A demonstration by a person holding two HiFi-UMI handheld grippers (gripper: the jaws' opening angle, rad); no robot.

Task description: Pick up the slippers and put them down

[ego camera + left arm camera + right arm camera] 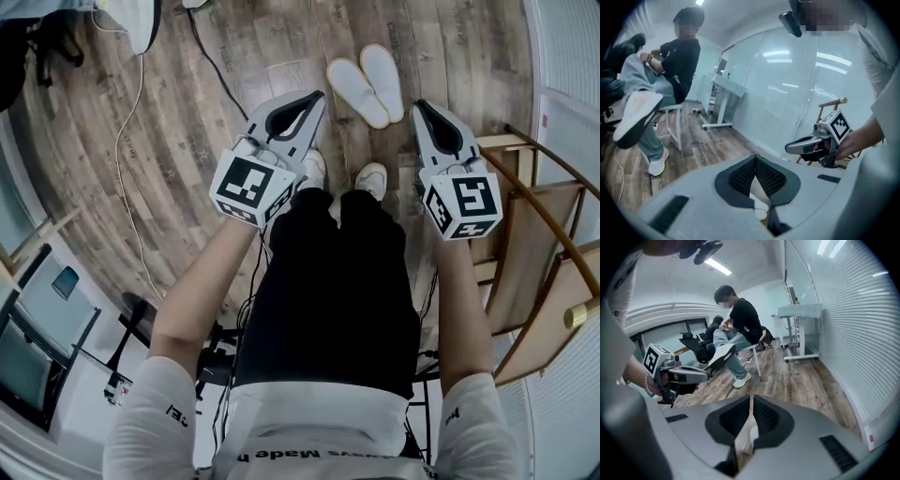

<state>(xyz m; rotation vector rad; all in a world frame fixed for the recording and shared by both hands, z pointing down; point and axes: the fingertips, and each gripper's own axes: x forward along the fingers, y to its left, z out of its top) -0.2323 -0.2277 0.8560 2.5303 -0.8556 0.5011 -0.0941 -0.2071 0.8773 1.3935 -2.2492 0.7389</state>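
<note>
Two flat white slippers (pixel 367 84) lie side by side on the wooden floor (pixel 216 141), held by neither gripper. They rest ahead of and between the tips of the left gripper (pixel 317 96) and right gripper (pixel 419 105). Their near ends touch and their far ends splay into a narrow V.

Count: 2 white slippers (pixel 357 92) on the floor (pixel 187 141); 2 grippers, left gripper (pixel 317 96) and right gripper (pixel 418 105); 2 marker cubes (pixel 248 187); 1 white desk (pixel 799 315).
</note>
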